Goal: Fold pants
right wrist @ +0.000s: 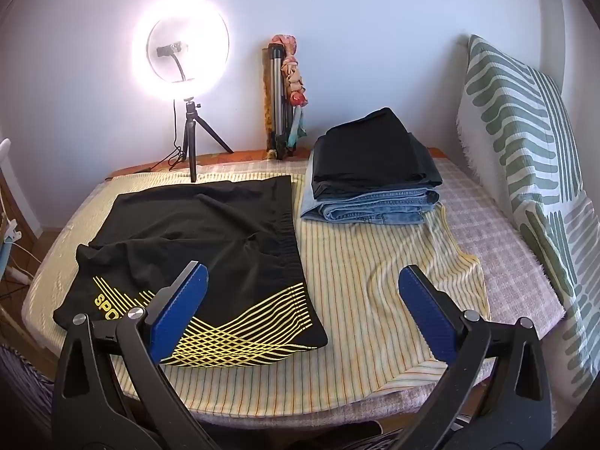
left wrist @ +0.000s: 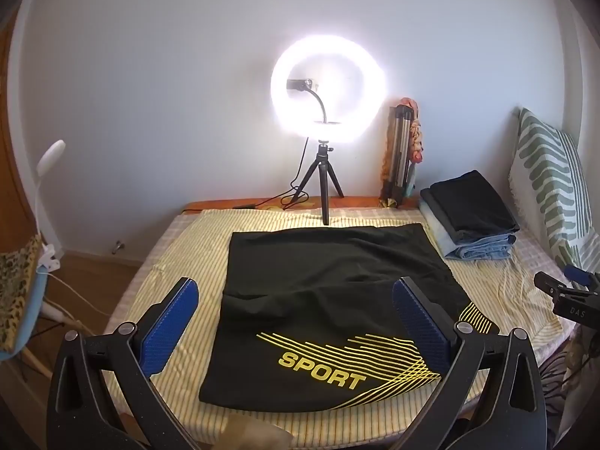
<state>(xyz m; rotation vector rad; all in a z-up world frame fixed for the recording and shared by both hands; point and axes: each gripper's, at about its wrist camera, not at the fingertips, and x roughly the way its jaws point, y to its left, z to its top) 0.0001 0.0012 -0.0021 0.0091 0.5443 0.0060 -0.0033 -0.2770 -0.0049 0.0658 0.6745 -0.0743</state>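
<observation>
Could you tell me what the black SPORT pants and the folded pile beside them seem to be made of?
The black SPORT pants look like thin, matte synthetic knit: they drape in soft creases, and the yellow lines look printed on. In the folded pile, the bottom piece looks like blue denim, with faded, stitched edges; the black piece on top is smooth and slightly glossy, fabric unclear.

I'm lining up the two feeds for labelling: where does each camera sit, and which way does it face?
Left wrist: on the left gripper, facing the black SPORT pants and ring light; its open blue fingers show, with the right gripper at the edge.
Right wrist: on the right gripper, aimed further right, at the striped sheet and folded clothes stack; open fingers show.
Shared: pants, ring light, stack, patterned pillow.
</observation>
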